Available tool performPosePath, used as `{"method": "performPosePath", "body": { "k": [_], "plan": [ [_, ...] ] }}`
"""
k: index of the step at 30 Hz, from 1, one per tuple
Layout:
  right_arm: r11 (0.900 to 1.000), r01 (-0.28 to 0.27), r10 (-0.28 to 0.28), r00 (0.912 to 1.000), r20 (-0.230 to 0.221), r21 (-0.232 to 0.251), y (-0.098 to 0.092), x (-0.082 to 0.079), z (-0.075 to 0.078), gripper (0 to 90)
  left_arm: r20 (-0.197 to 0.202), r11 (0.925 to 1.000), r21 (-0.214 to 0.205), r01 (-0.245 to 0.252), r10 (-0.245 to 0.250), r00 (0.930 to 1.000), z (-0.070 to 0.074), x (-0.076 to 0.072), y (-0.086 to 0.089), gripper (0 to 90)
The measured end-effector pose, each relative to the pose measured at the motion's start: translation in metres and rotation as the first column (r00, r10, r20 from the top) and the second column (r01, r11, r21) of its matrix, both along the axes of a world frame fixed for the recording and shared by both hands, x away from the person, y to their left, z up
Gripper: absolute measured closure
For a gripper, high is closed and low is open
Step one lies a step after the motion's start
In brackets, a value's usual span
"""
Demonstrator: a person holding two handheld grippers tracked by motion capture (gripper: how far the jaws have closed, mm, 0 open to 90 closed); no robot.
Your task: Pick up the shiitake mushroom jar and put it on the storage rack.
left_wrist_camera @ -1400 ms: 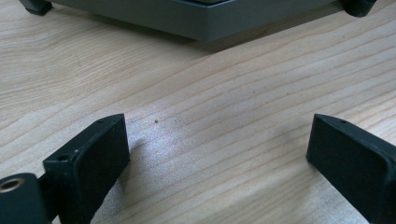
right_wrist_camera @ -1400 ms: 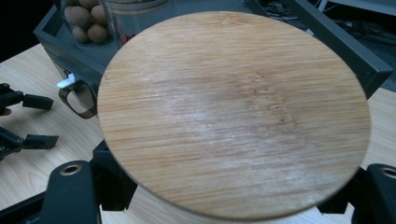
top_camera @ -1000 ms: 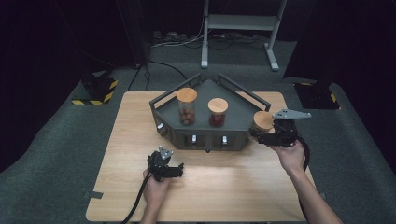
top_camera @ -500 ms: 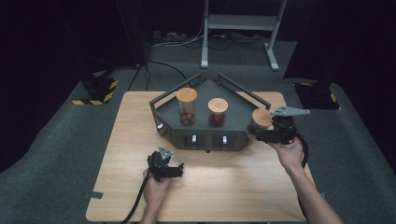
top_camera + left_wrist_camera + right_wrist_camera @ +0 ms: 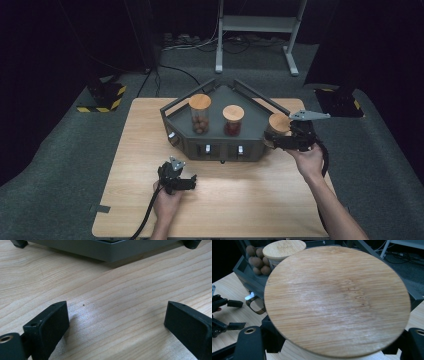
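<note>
A dark grey tray [image 5: 172, 111] stands at the back middle of the wooden table. In it are a glass jar of brown balls [image 5: 200, 116] and a jar of red contents [image 5: 233, 121], both with round wooden lids. A third wooden-lidded jar [image 5: 278, 124] is at the tray's right corner, and my right gripper [image 5: 274, 140] is shut on its body below the lid [image 5: 337, 297]. Whether this jar rests on anything I cannot tell. My left gripper [image 5: 190, 182] lies on the table in front of the tray, its jaws open with bare wood between them [image 5: 117, 322].
The tray's base [image 5: 105, 250] lies just beyond the left gripper. Raised rails [image 5: 260, 100] run along the tray's slanted back sides. A metal stand [image 5: 257, 22] and cables sit on the dark floor behind the table [image 5: 130, 150].
The right gripper with its jar has edged slightly left toward the tray. The left gripper has stayed where it was.
</note>
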State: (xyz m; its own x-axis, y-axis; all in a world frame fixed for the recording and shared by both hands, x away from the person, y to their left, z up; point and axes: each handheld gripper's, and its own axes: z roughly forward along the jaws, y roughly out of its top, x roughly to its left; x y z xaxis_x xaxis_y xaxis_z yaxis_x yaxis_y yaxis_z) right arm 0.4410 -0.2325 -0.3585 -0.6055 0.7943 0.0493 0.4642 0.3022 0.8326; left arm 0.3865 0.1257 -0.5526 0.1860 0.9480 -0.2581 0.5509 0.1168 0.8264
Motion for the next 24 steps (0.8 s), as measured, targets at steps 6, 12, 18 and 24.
{"method": "performPosePath", "body": {
  "k": [6, 12, 18, 24],
  "plan": [
    [1.0, 0.002, -0.002, 1.0, -0.001, -0.003, 0.003, 0.004, 0.001, 25.2, 0.0, 1.0, 0.0, 0.0, 0.0, 1.0, 0.0, 0.0, 0.0, 5.9],
    [1.0, 0.003, -0.003, 1.0, -0.001, -0.003, 0.005, 0.008, 0.003, 25.2, 0.0, 1.0, 0.0, 0.0, 0.0, 1.0, 0.0, 0.0, 0.0, 5.8],
    [0.9999, 0.01, -0.01, 0.9999, -0.008, -0.007, 0.007, 0.013, 0.003, 25.2, 0.0, 1.0, -0.001, 0.0, 0.0, 1.0, 0.0, 0.0, 0.0, 5.9],
    [0.9998, 0.02, -0.02, 0.9998, -0.009, -0.005, 0.008, 0.017, 0.003, 25.2, 0.0, 1.0, 0.0, 0.0, 0.0, 1.0, 0.0, 0.0, 0.0, 5.8]
  ]
}}
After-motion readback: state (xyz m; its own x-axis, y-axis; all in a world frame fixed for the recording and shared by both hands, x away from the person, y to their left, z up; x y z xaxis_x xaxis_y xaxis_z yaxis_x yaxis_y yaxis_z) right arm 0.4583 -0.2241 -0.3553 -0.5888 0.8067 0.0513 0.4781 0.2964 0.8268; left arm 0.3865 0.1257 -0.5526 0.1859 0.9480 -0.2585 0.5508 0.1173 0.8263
